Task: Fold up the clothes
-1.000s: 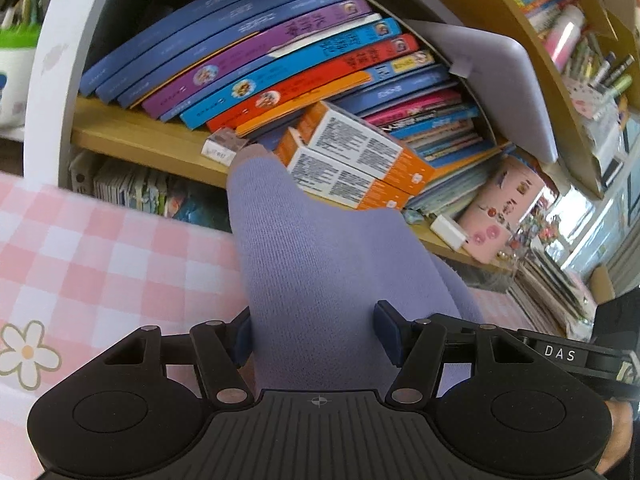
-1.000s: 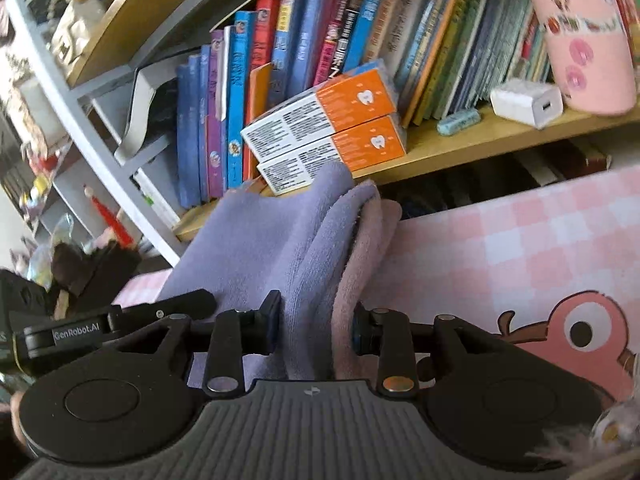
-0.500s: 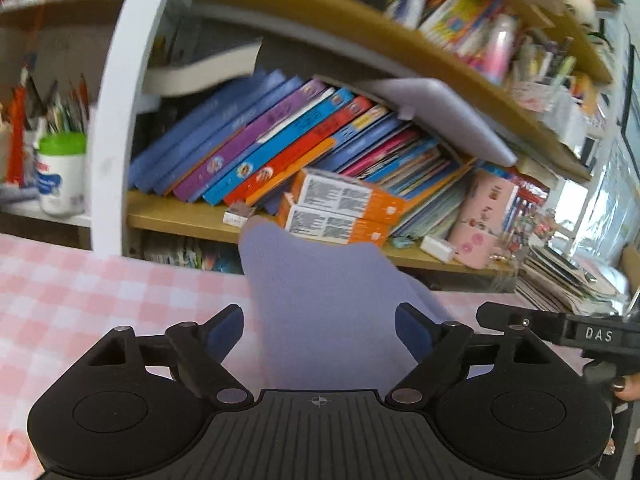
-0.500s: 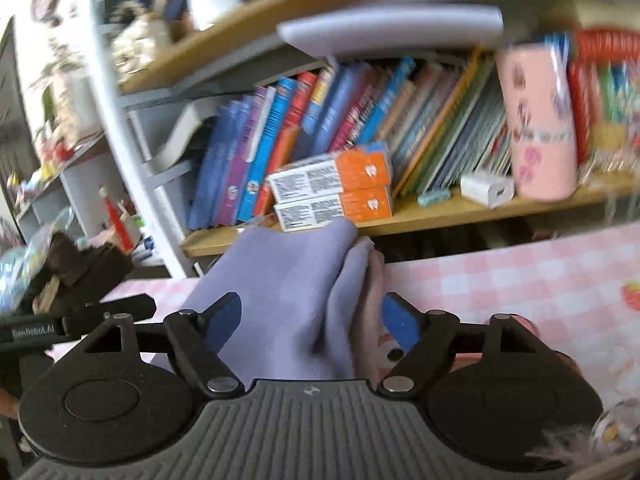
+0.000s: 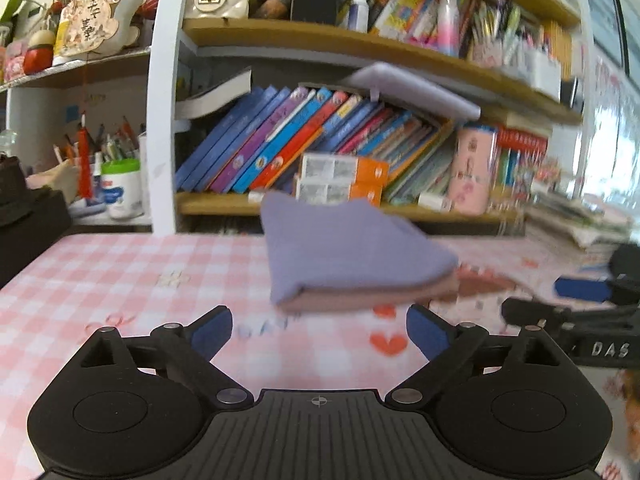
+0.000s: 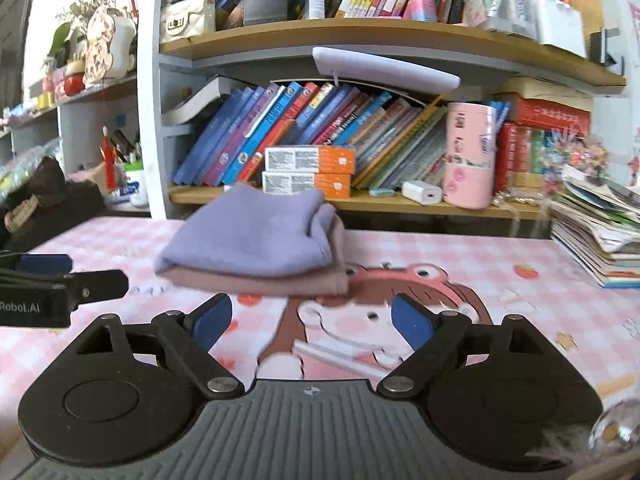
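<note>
A folded lilac and dusty-pink garment (image 5: pixel 352 256) (image 6: pixel 260 244) lies flat on the pink checked tablecloth (image 5: pixel 120 272) (image 6: pixel 460 264), near the bookshelf. My left gripper (image 5: pixel 319 334) is pulled back from the bundle, its jaws still opening, with only tablecloth between the blue pads. My right gripper (image 6: pixel 312 322) is also back from the garment, jaws opening and nothing between them. The right gripper's finger (image 5: pixel 580 290) shows at the right edge of the left wrist view, and the left gripper's finger (image 6: pixel 44 264) at the left edge of the right wrist view.
A bookshelf (image 6: pixel 360 200) with slanted books and two orange boxes (image 6: pixel 308 172) stands right behind the garment. A pink canister (image 6: pixel 468 156) and a white charger (image 6: pixel 422 192) sit on the shelf. A stack of magazines (image 6: pixel 600 232) lies at right; a pen cup (image 5: pixel 120 188) at left.
Both grippers let go of the folded garment, opened wide and drew back from it. The garment now rests on the tablecloth by itself, and both views have rolled to level.
</note>
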`<act>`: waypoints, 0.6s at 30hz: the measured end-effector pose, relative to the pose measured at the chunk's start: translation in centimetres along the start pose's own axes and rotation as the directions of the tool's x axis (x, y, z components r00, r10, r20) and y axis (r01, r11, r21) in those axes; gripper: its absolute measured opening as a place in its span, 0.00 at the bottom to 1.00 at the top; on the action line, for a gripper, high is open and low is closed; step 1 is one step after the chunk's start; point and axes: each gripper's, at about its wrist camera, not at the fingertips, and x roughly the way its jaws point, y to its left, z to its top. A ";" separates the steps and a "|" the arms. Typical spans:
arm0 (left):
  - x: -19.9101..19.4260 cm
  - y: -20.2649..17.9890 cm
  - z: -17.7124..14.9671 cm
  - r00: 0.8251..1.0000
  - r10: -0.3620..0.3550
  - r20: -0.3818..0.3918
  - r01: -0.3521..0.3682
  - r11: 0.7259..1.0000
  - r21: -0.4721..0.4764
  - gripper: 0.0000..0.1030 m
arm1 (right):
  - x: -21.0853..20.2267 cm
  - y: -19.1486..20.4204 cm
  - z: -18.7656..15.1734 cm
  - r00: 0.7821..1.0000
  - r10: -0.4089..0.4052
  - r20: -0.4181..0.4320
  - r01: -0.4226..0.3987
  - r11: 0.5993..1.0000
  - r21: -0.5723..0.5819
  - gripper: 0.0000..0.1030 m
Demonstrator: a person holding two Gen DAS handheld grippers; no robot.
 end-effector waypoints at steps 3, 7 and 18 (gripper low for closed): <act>-1.1 -0.4 -0.6 1.000 0.018 0.007 -0.018 1.000 -0.008 0.95 | -1.0 0.2 -0.7 1.000 -0.020 0.003 0.020 1.000 0.003 0.87; -2.3 -1.2 -1.6 0.998 0.041 0.044 -0.041 0.999 0.001 0.98 | -2.2 0.7 -1.6 0.999 -0.038 0.018 0.039 0.999 -0.013 0.90; -2.9 -2.7 -1.8 0.993 0.101 0.058 -0.105 0.993 0.057 1.00 | -3.4 2.1 -2.1 0.997 -0.073 0.036 0.075 0.995 -0.059 1.00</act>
